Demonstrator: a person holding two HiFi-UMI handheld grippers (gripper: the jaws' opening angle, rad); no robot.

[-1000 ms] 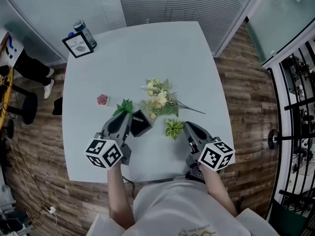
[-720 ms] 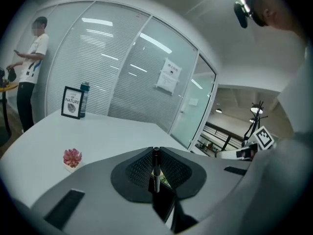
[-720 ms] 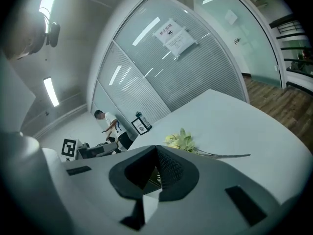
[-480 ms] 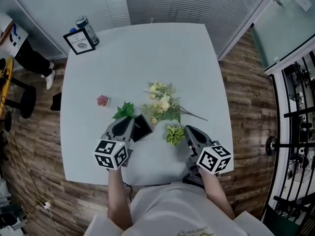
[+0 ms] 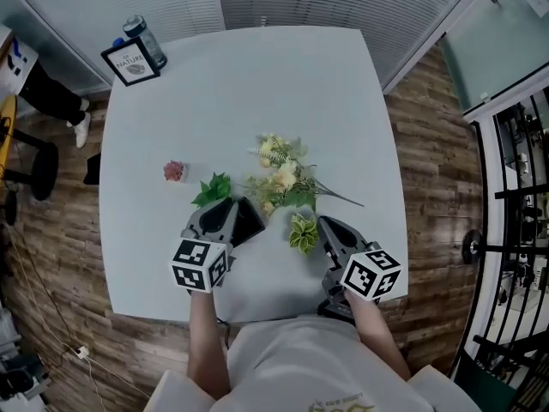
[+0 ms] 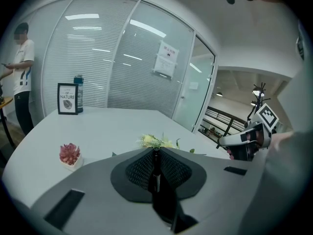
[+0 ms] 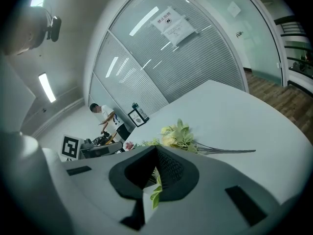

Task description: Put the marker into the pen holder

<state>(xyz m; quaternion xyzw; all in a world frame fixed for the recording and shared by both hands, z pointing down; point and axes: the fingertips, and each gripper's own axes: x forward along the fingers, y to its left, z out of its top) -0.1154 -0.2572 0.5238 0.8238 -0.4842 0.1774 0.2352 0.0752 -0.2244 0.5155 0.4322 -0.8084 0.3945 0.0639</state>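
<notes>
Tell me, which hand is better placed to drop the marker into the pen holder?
Left. The left gripper already clamps the marker, and the black pen holder sits right beside its tip. The right gripper carries no marker.

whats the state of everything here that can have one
left hand-held gripper: shut on thin black marker, marker upright
right hand-held gripper: jaws together, small green leafy sprig showing through the slit
black square pen holder: on the table, marker not in it yet
cream-yellow flower bunch: lying flat on pale table
pink succulent in white pot: upright
black-framed sign: standing
dark bottle: upright, cap on
</notes>
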